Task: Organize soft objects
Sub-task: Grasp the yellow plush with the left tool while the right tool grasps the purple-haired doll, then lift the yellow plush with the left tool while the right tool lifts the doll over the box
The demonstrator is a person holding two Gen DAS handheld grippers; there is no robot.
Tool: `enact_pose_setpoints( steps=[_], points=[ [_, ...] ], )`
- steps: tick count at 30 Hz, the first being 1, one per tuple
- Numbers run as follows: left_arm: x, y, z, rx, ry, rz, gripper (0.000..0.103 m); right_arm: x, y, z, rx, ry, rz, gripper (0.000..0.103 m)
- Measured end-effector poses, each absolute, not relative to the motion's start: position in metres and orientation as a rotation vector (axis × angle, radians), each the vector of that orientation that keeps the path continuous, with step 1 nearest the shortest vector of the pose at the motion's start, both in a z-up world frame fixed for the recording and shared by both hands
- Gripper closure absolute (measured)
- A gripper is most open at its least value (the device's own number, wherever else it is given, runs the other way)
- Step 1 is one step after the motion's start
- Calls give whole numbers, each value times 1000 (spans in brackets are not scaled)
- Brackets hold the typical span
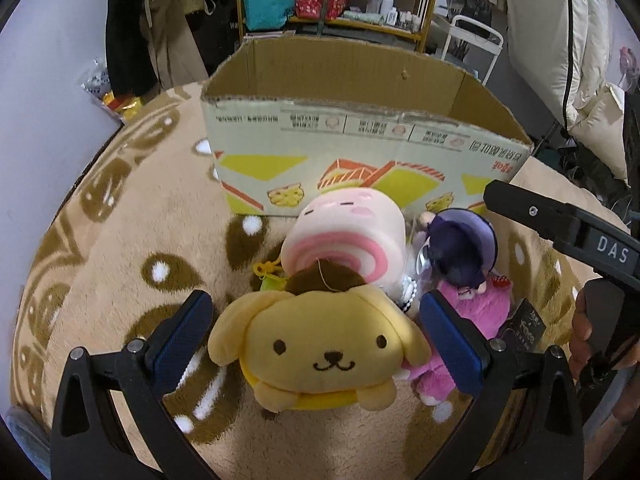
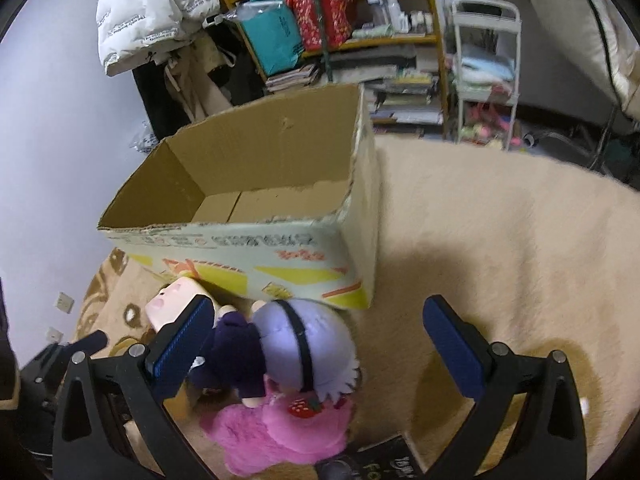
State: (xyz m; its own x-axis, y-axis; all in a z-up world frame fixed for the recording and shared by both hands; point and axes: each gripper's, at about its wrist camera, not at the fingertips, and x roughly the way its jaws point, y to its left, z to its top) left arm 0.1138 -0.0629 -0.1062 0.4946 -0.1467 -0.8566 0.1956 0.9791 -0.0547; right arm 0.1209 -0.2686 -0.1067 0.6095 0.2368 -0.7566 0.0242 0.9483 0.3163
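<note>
A yellow dog plush (image 1: pixel 320 344) lies on the blanket between the blue pads of my open left gripper (image 1: pixel 316 332); the pads flank its ears, and I cannot tell if they touch. Behind it sit a pink swirl-roll plush (image 1: pixel 344 236), a doll with a lavender hat (image 1: pixel 468 248) and a pink plush (image 1: pixel 480 312). An open cardboard box (image 1: pixel 360 144) stands beyond them, empty inside (image 2: pixel 272 204). My right gripper (image 2: pixel 320 340) hovers open above the lavender-hat doll (image 2: pixel 304 344) and the pink plush (image 2: pixel 280 428). The roll plush (image 2: pixel 176 300) peeks past its left pad.
A beige blanket (image 2: pixel 500 248) with brown patterns (image 1: pixel 120 208) covers the surface. A dark packet (image 2: pixel 380 464) lies by the pink plush. Behind the box stand a wooden shelf (image 2: pixel 360 40) with bags and books, hanging coats (image 2: pixel 152 8) and a white cart (image 2: pixel 484 72).
</note>
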Motion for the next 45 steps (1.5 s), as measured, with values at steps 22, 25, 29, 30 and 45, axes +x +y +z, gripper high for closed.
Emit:
enact_pose_setpoints(
  steps=[22, 25, 29, 30, 45],
  points=[
    [121, -66, -131, 78, 1141, -213, 1, 136, -229, -148, 248, 1051, 277, 0],
    [120, -67, -131, 90, 1145, -212, 1, 135, -229, -149, 233, 1044, 280, 0],
    [119, -67, -132, 87, 1146, -220, 7, 136, -228, -149, 230, 1052, 277, 0],
    [119, -67, -132, 88, 1145, -219, 8, 136, -228, -149, 227, 1054, 276, 0],
    [113, -60, -119, 70, 1100, -191, 12, 129, -228, -145, 249, 1062, 247, 0]
  ],
)
